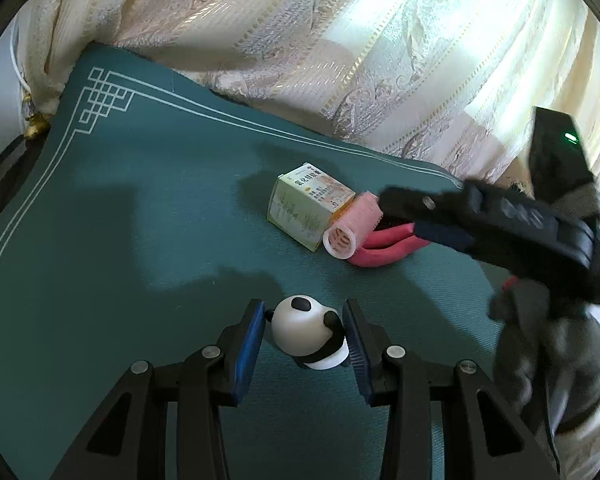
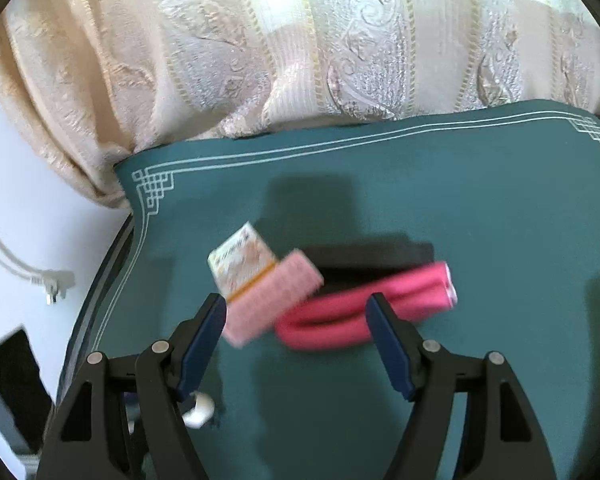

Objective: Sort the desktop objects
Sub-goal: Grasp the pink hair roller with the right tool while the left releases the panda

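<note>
On a green mat [image 1: 140,200], the left gripper [image 1: 305,330] has its pads clamped on a panda figurine [image 1: 308,332] near the front edge; mid-mat lie a small box [image 1: 306,210], pink roller [image 1: 350,228] and red foam curler [image 1: 384,246], the right gripper [image 2: 296,320] hovering wide apart, empty, above them

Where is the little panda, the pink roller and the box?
panda toy [image 1: 304,330]: left wrist view, on its white head.
pink hair roller [image 1: 348,226]: left wrist view, on its side.
small box [image 1: 300,212]: left wrist view, on its printed side face.
</note>
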A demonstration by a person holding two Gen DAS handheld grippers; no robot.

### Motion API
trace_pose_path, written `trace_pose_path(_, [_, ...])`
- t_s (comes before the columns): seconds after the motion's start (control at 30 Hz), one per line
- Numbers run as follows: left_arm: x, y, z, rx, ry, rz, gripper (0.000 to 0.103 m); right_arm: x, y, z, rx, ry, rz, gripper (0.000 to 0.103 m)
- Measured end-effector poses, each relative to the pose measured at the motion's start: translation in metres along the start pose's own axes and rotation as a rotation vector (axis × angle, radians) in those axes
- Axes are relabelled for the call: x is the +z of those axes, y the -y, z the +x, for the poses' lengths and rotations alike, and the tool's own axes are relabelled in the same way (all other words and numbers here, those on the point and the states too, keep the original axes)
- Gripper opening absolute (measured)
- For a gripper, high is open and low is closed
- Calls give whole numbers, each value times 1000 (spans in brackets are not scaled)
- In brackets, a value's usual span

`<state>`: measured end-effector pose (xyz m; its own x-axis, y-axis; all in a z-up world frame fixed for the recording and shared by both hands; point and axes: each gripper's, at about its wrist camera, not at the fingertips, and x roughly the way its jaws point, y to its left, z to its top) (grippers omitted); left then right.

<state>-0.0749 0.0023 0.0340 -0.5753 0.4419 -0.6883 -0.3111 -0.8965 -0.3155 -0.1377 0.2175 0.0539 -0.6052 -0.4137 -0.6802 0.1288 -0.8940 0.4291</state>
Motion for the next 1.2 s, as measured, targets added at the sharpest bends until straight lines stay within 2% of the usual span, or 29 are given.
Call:
trace_pose_path(0.17, [1,-3,1,-14,-1,-15,42,11,12,27,89,-54,86,75])
trace_pose_path(0.23, [1,-3,1,-13,0,-16,42,10,10,30,94,-44,69,72])
trace_pose_path(0.3, [1,-4,2,-14,0,-17,42,7,4,34,107,-66,31,47])
trace_pose_path(0.37, [0,-4,2,-12,2,-16,42,2,2,34,164,-75,29,33])
trace_pose_path(0.43, [-1,-5,3,-11,4,-17,42,-2,-6,32,137,-75,-15,32])
trace_pose_path(0.6, [-3,-8,3,-13,5,-19,42,-18,-4,15,167,-76,-19,28])
trace_pose_path(0.67, [-2,-7,1,-15,8,-19,42,-24,2,3,176,-61,-3,11])
trace_pose_path(0.83, [-2,-2,-3,-21,20,-11,42,-35,21,-29,140,-1,33,11])
trace_pose_path(0.97, [-4,3,-8,-29,27,-8,42,-38,29,-33,106,-15,70,14])
trace_pose_path(1.03, [-5,4,-10,-33,31,-7,42,-40,36,-30,75,-29,112,24])
trace_pose_path(1.1, [-6,5,-12,-32,33,-5,42,-43,44,-26,63,-32,161,41])
trace_pose_path(1.17, [-7,6,-11,-32,32,-1,42,-44,45,-26,44,-19,161,47])
trace_pose_path(1.2, [-7,6,-10,-35,30,-1,42,-45,45,-28,27,-10,153,54])
